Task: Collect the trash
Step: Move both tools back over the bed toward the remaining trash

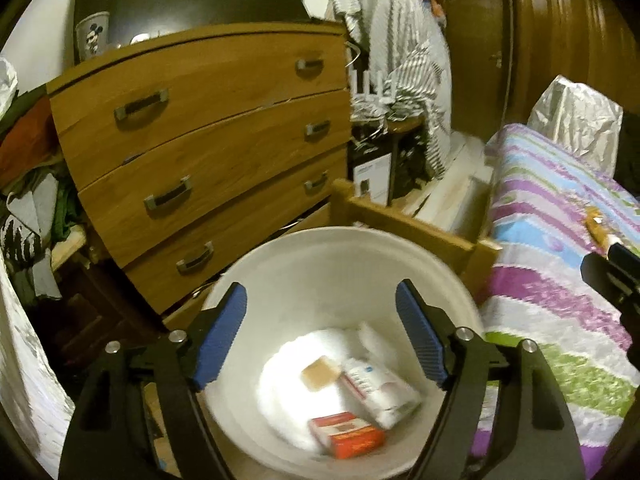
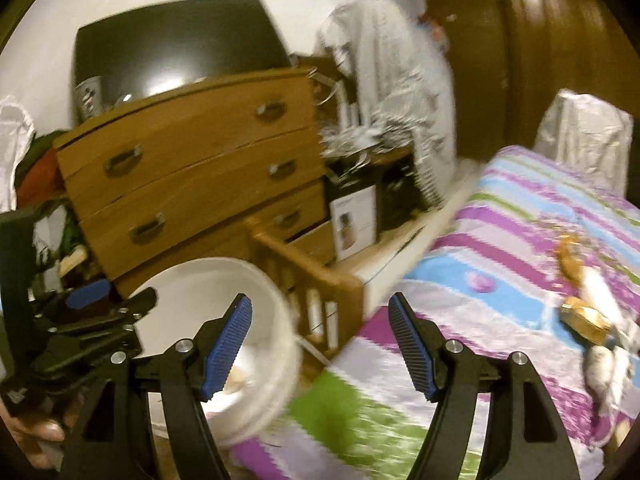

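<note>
white bucket (image 1: 320,264) sits on the floor between dresser (image 1: 208,148) and bed (image 1: 560,280). inside: three pieces of trash, a red box (image 1: 346,434), a white packet (image 1: 380,390), a tan pad (image 1: 320,376). left gripper (image 1: 320,336) hangs over the rim, jaws released, nothing between them. right gripper (image 2: 320,344) is released too, over the bed edge. more litter (image 2: 580,312) lies on the bedspread, blurred, count unclear.

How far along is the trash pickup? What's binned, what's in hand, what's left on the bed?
Done: the white bucket already holds an orange box, a white packet and a tan piece. In hand: nothing; the left gripper and right gripper are both open. Left: wrappers lie on the striped bedspread.
</note>
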The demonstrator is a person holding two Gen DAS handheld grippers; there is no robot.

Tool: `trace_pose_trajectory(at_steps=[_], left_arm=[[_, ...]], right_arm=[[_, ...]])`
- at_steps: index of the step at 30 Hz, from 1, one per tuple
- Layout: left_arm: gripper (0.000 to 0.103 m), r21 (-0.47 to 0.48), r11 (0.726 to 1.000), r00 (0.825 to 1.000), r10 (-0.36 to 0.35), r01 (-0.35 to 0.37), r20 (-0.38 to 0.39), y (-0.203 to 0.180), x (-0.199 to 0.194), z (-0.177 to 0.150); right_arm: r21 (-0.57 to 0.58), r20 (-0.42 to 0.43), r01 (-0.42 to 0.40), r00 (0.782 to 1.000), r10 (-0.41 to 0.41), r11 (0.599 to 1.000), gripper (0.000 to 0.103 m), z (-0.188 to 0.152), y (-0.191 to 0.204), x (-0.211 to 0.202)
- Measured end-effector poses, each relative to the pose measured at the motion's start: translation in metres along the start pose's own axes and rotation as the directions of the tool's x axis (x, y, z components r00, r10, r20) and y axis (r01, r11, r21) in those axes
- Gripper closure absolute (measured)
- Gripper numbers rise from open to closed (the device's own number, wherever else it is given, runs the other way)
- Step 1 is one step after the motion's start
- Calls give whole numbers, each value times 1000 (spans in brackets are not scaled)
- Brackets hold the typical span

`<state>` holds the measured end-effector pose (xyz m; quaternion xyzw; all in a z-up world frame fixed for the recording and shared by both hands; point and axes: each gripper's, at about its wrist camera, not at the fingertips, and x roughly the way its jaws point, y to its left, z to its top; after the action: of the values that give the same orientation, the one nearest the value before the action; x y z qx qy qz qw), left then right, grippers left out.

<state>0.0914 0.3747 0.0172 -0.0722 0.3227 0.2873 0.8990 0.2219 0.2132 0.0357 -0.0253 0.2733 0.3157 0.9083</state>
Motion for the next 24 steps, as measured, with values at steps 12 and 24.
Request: trace_pose_trajectory(at_steps=[12,24], left_arm=[[14,77,985,987,-157,153,44,-103,-45,-11],[13,243,914,945,-301,325,-131,-224,-4,-36]], right_arm=[[166,30,201,978,-208,965,31,-62,-141,-68],[302,-123,427,904,-409,852,24,-154,-355,-154]])
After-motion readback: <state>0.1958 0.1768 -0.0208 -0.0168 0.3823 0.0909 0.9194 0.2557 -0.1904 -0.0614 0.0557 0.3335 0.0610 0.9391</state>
